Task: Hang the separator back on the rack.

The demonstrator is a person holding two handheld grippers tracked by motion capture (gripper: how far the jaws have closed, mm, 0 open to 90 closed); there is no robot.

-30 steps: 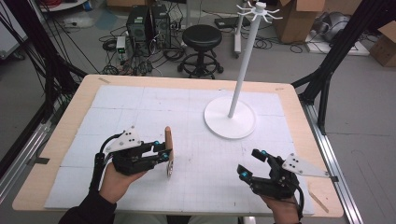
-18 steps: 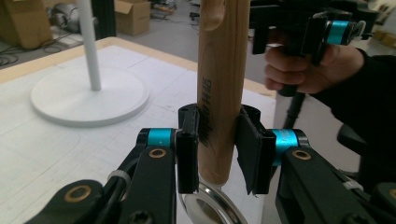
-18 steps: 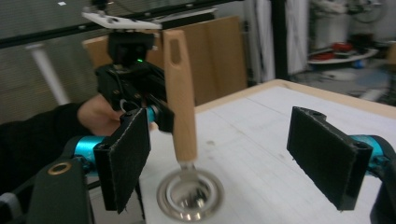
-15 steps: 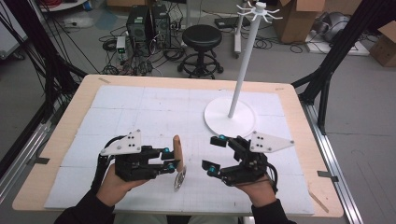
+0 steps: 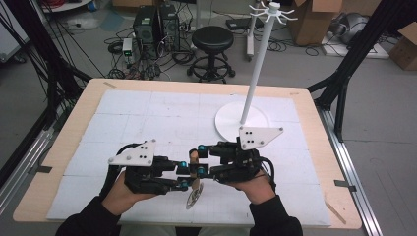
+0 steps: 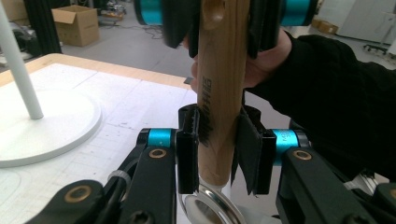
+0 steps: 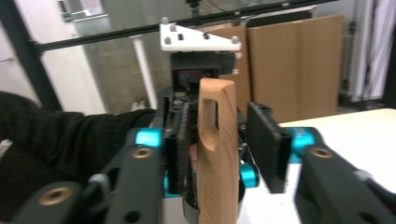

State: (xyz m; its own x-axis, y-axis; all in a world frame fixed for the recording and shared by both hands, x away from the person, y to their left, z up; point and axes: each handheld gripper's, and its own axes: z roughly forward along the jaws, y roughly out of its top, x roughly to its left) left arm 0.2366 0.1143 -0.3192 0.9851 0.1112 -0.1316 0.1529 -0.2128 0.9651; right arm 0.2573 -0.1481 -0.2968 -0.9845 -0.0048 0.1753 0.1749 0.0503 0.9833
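A utensil with a wooden handle [image 5: 194, 156] and a round metal head [image 5: 193, 197] stands upright over the table's front middle, head downward. My left gripper [image 5: 183, 176] is shut on the lower handle [image 6: 219, 93], its jaws pressing both sides just above the metal ring [image 6: 210, 210]. My right gripper [image 5: 200, 160] faces it and is open around the handle's slotted upper end [image 7: 217, 154]. One jaw lies close against the wood and the other stands a gap away. The right gripper's jaws [image 6: 217, 14] flank the handle top in the left gripper view.
A white stand with a round base [image 5: 226, 123], a thin pole [image 5: 253, 73] and hooks on top [image 5: 272, 10] rises at the back right of the white mat [image 5: 147, 118]. A stool [image 5: 212, 39] and cardboard boxes [image 5: 314, 19] lie beyond the table.
My right gripper has swung from the front right corner leftward to the handle's top. The left gripper with the utensil has shifted slightly right and forward.
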